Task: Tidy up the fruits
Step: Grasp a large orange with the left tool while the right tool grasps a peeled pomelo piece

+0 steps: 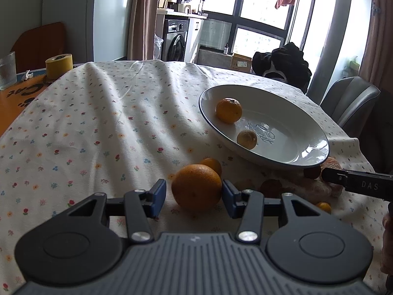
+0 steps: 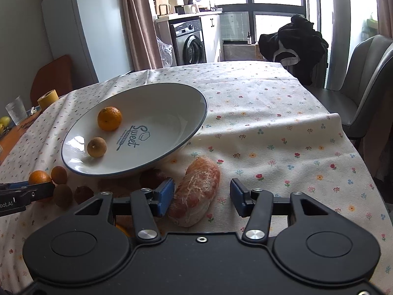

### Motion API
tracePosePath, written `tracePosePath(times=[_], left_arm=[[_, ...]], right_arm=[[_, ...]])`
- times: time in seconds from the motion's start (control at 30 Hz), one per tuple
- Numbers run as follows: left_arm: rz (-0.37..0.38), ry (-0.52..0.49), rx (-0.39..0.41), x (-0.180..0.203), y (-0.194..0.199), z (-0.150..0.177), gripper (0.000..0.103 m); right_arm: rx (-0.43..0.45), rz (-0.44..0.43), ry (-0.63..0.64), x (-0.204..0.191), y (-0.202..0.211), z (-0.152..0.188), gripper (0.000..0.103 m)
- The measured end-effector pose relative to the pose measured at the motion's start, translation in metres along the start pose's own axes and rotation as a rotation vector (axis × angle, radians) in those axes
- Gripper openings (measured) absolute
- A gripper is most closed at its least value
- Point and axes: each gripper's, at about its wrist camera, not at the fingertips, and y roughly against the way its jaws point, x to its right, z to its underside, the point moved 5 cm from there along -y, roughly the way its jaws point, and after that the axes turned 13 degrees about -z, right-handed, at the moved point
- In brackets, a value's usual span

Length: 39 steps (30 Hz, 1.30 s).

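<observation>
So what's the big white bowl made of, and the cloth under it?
The bowl looks like glazed ceramic: glossy white, window light reflecting off it, a thin dark rim and printed lettering inside. It could be hard plastic; the look alone can't settle that. The tablecloth looks like soft matte woven fabric: it wrinkles, folds, and carries small printed flowers.

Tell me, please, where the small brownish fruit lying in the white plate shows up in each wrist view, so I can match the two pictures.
Left wrist view: the small brownish fruit lies right of centre, at the near left inside of the white plate, below the orange.
Right wrist view: the fruit lies left of centre, near the plate's left rim, beside the "Sweet" print.
Shared landmark: the orange in the plate, just beyond the fruit in both.
</observation>
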Motion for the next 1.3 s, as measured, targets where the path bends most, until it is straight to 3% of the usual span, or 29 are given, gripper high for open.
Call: tracePosePath(times=[0.2,0.3,0.6,0.97,1.1,1.3], left_arm=[[0.001,0.0,0.0,0.001,-0.006,0.0,0.048],[0.01,0.005,0.002,0.002,-0.006,0.0,0.042],[0.006,0.012,0.006,0.0,-0.003,0.0,0.041],[-0.008,0.041,0.007,-0.013,0.003,0.002,0.041],[-0.006,0.045,0.009,-0.015,0.005,0.002,0.041],[0.005,0.051,0.024,-0.013,0.011,0.0,0.041]], right_arm=[[-0.006,0.02,0.043,-0.005,-0.007,-0.001,0.051],[-0.021,0.057,0.091,-0.007,-0.009,0.0,0.051],[-0.029,0.088,0.083,0.003,0.001,0.002,0.046],[-0.027,0.129,0.116,-0.005,-0.004,0.003,0.051],[-0.034,0.108,0.145,-0.008,-0.001,0.005,0.035],[-0.033,0.077,0.123,-0.004,0.005,0.003,0.028]])
